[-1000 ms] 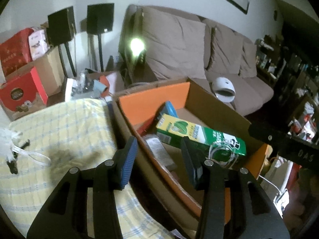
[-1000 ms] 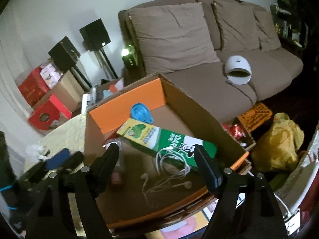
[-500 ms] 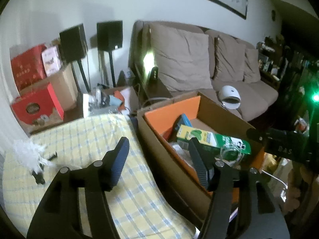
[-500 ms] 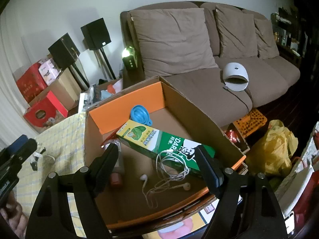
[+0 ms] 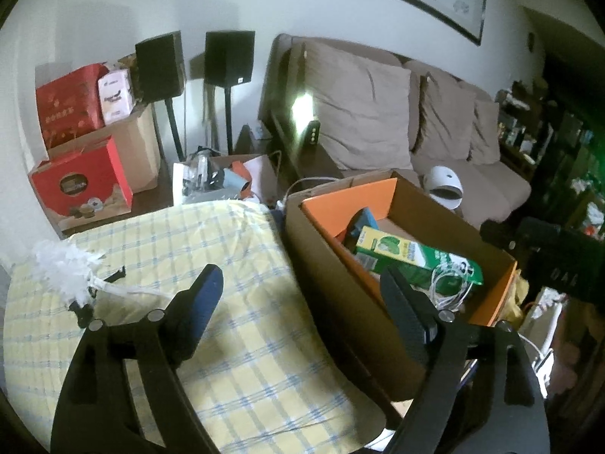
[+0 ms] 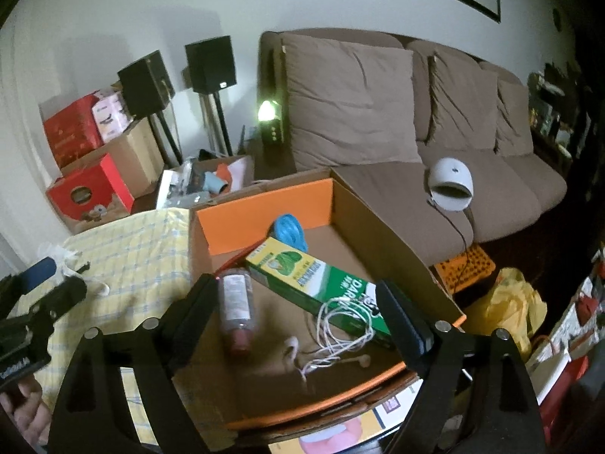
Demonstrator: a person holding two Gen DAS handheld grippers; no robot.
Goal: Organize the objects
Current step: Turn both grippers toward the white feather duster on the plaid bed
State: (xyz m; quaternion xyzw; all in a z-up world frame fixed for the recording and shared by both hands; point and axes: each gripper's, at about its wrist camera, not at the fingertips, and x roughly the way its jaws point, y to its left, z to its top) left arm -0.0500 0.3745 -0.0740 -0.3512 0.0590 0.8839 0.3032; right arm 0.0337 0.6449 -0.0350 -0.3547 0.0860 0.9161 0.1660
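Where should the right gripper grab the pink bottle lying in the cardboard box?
Probably mid-body. The pink bottle lies on its side on the floor of the cardboard box, cap toward the camera, clear of the green carton and earphones. Come from above, pads across its width. The right gripper is opening, nothing between its jaws.

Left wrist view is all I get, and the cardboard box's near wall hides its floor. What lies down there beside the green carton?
Observer: A bottle with a white label lies on its side on the floor of the box, left of the green carton.
Operator: And the white cable on the carton?
Observer: Those are earphones; the cord drapes over the carton's end and two earbuds rest on the box floor.
Operator: Is the other gripper holding anything?
Observer: No. The right gripper hangs above the box, its jaws opening with nothing between them.
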